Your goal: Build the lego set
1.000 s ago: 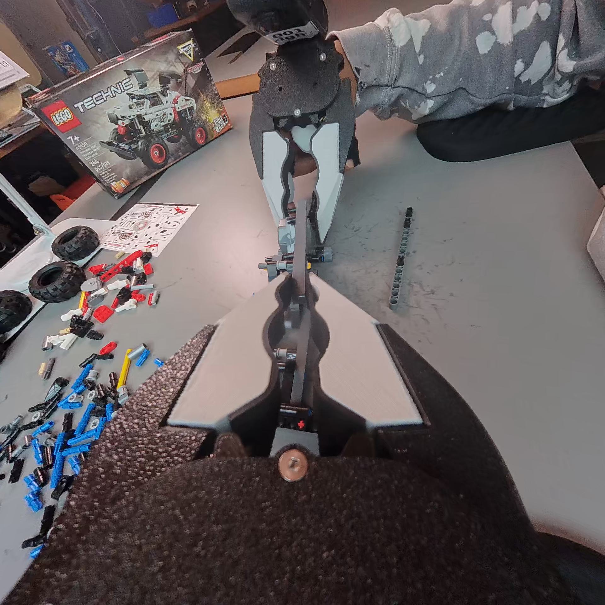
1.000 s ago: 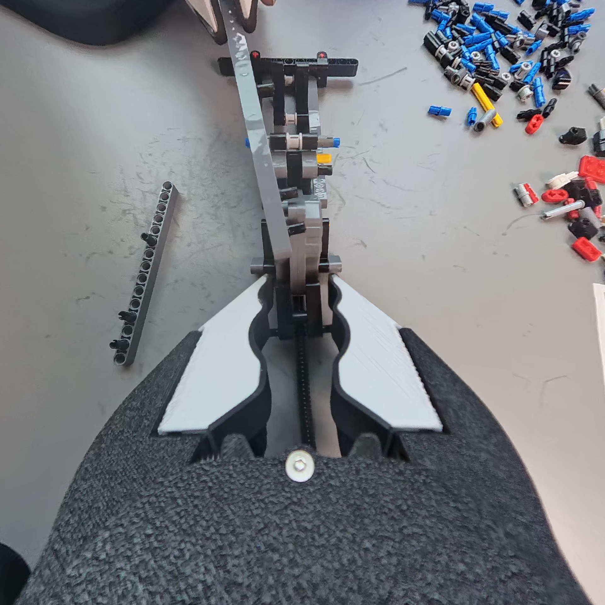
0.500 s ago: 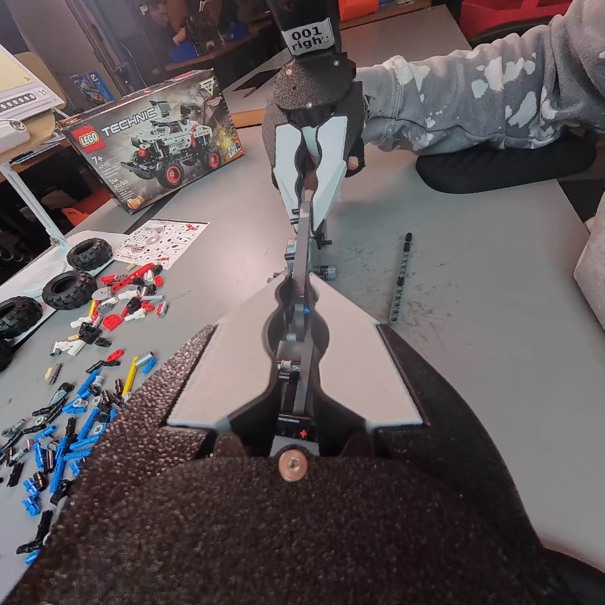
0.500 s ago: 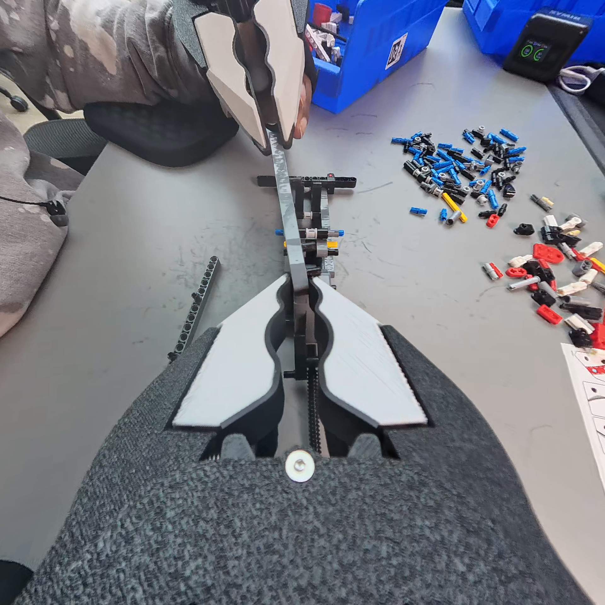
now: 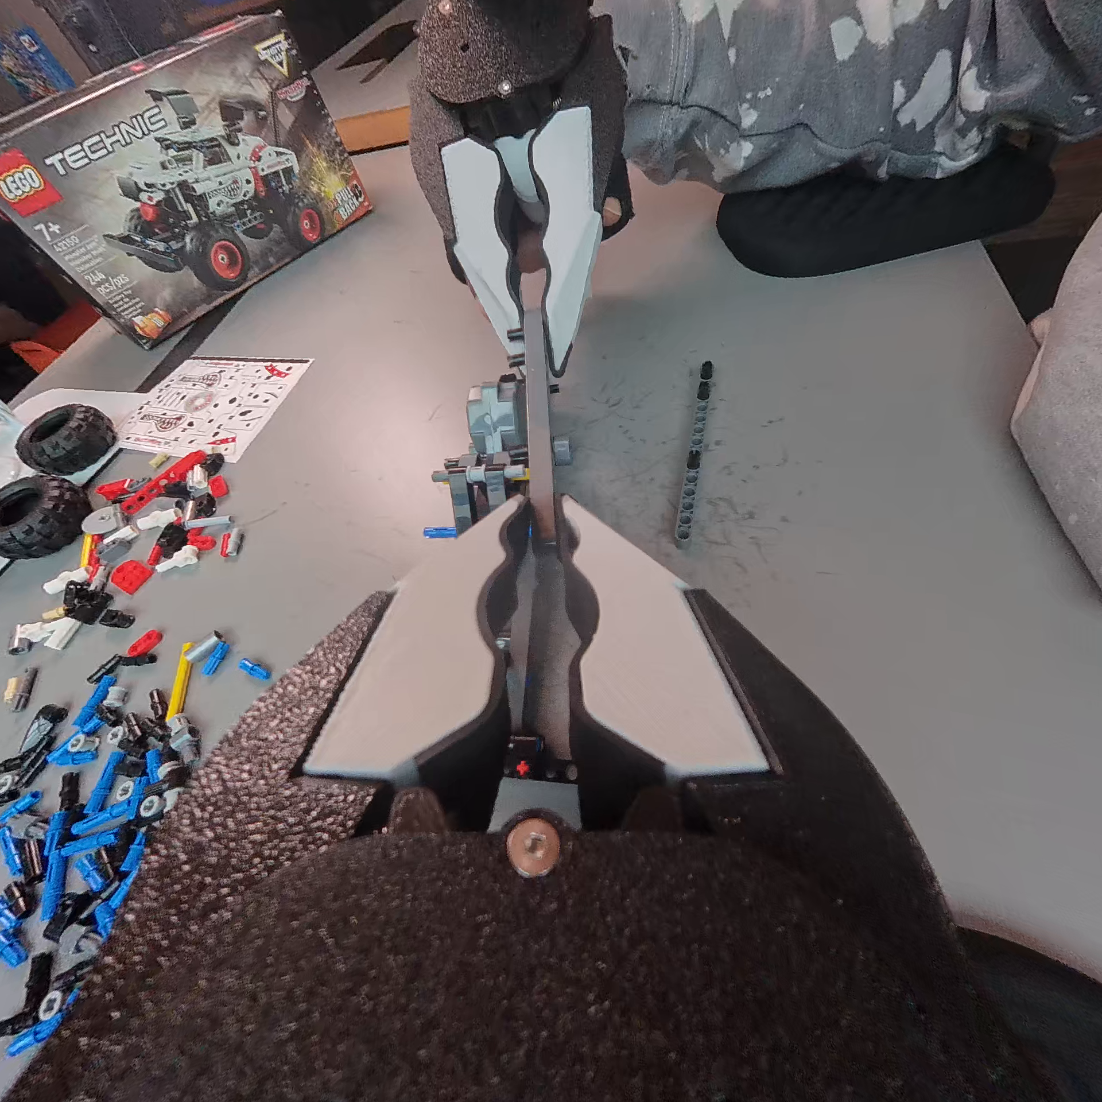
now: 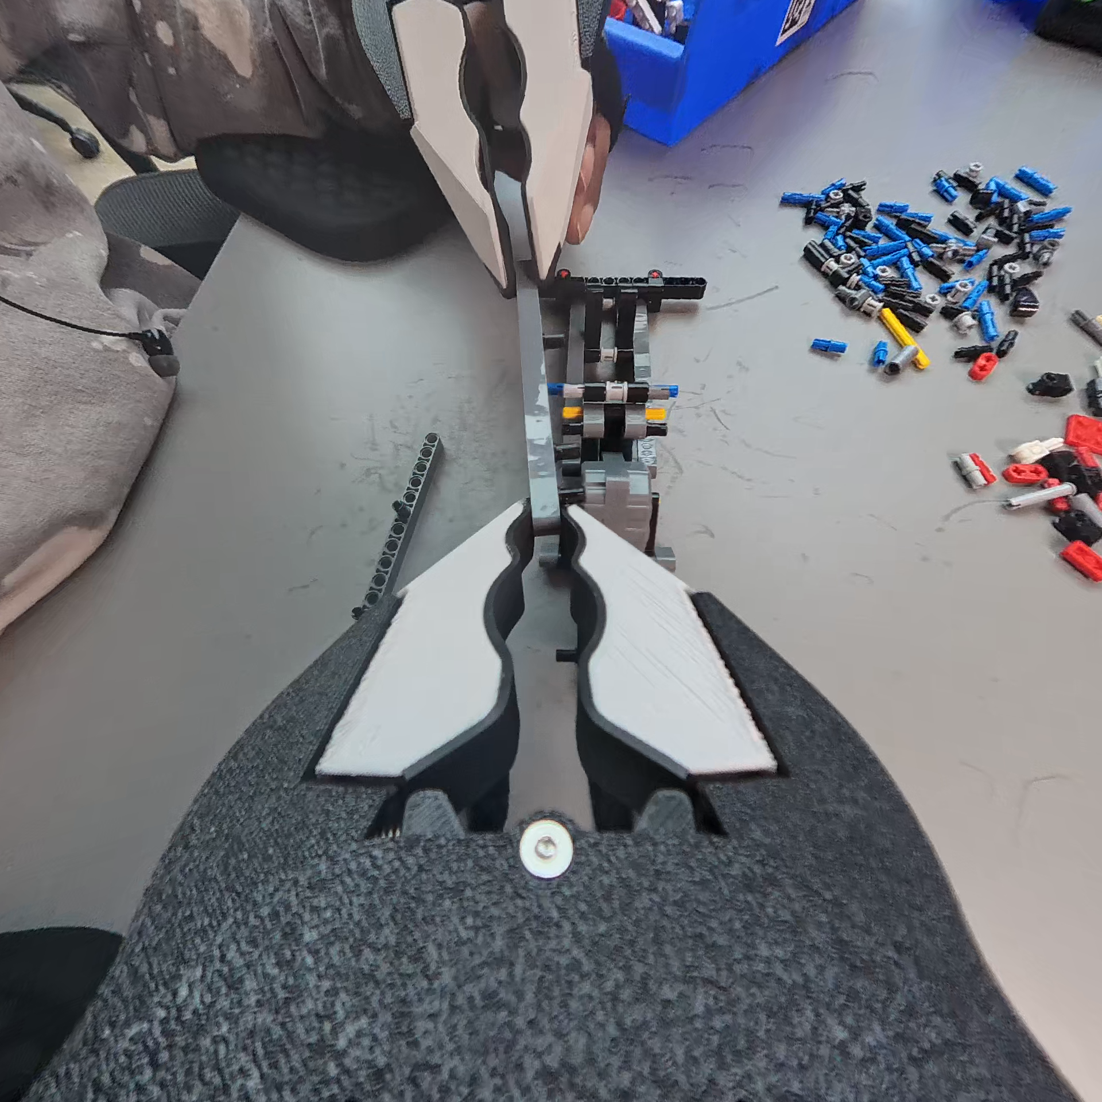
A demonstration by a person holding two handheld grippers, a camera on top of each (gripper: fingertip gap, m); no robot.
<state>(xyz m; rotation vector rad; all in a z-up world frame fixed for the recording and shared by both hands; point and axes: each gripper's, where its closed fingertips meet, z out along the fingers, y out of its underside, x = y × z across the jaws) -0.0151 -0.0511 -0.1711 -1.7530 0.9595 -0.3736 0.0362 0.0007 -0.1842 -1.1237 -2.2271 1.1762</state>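
A long dark grey beam (image 5: pixel 536 429) is held at both ends, just beside the partly built chassis (image 5: pixel 495 429) that stands on the grey table (image 5: pixel 835 596). My left gripper (image 5: pixel 542 507) is shut on the beam's near end. My right gripper (image 6: pixel 545 513) is shut on the other end of the beam (image 6: pixel 534 387). In the right wrist view the chassis (image 6: pixel 620 405) lies right of the beam, black pins between them. Each gripper shows in the other's view: the right (image 5: pixel 536 364), the left (image 6: pixel 519 277).
A second loose grey beam (image 5: pixel 692 459) (image 6: pixel 405 519) lies on the table. Loose parts (image 5: pixel 89 775) (image 6: pixel 930 256), tyres (image 5: pixel 59 441), a sticker sheet (image 5: pixel 220 405) and the set's box (image 5: pixel 179 167) are on one side. A blue bin (image 6: pixel 703 71) stands behind; a person's sleeve (image 5: pixel 835 89) rests nearby. My right fingertips sit around 8 cm from my left ones.
My right gripper left the chassis's end, where its jaws stood apart, and closed on the long beam's free end. Both cameras rose off the table. The beam is straighter alongside the chassis.
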